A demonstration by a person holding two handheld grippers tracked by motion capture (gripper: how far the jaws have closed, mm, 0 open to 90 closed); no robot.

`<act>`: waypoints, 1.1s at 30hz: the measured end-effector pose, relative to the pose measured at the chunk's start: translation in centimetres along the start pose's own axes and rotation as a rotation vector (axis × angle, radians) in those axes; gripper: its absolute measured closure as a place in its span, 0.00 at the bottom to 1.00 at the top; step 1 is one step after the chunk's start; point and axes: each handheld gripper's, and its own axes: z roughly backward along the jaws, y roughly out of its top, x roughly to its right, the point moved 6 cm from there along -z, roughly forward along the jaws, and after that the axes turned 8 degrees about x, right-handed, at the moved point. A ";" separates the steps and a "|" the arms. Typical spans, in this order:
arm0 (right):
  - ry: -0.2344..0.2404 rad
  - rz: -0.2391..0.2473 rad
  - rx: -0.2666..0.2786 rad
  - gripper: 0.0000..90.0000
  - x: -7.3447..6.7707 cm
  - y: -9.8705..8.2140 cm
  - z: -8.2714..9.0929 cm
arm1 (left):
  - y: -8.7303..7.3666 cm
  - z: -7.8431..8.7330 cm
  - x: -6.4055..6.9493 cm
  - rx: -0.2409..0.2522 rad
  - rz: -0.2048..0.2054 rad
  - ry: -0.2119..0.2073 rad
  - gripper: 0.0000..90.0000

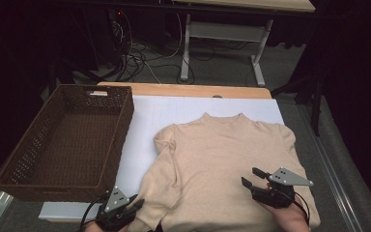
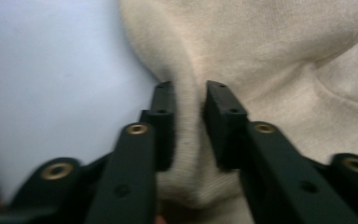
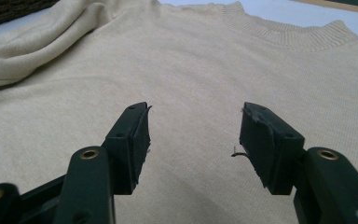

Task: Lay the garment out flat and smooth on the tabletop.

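Wicker first: a brown woven basket (image 1: 65, 140) sits empty along the left edge of the bench (image 1: 183, 90), with a white sheet (image 1: 140, 140) covering the bench top beside it.

Just right of the basket, at the near edge, the left claw (image 1: 134, 205) has its jaws narrowed around a ridge of knit where the sweater's left side is bunched. In the left gripper view the cream fabric fills the gap between the jaws and seems lightly pinched, though I cannot say how firmly.

The cream sweater (image 1: 222, 164) lies flat, collar toward the far edge, hem toward the person, over the middle and right of the sheet. One sleeve (image 1: 166, 145) is folded in on the left side.

Farther right, the right claw (image 1: 249, 178) hovers over the sweater's lower right part, jaws wide apart and holding nothing.

I judge the sweater soft, light and limp. It will sag and stretch from any single hold, so it wants both claws. The knit is not slippery, and a doubled fold, a seam or the ribbed hem should hold better than one thin layer.
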 end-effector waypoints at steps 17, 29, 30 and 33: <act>0.044 0.023 0.008 0.48 -1.2 0.6 -1.1 | -2.1 4.7 -1.1 0.037 0.077 0.126 0.72; 0.014 0.033 -0.004 0.48 -1.2 -0.1 -0.2 | 1.5 0.4 1.9 0.038 -0.041 0.013 0.68; 0.012 0.035 -0.008 0.48 -1.2 -0.2 -0.1 | 1.5 -0.1 1.8 0.025 -0.042 0.019 0.67; -0.004 0.020 -0.004 0.48 -1.0 -0.4 0.6 | 0.7 -1.2 1.3 -0.056 -0.054 0.042 0.48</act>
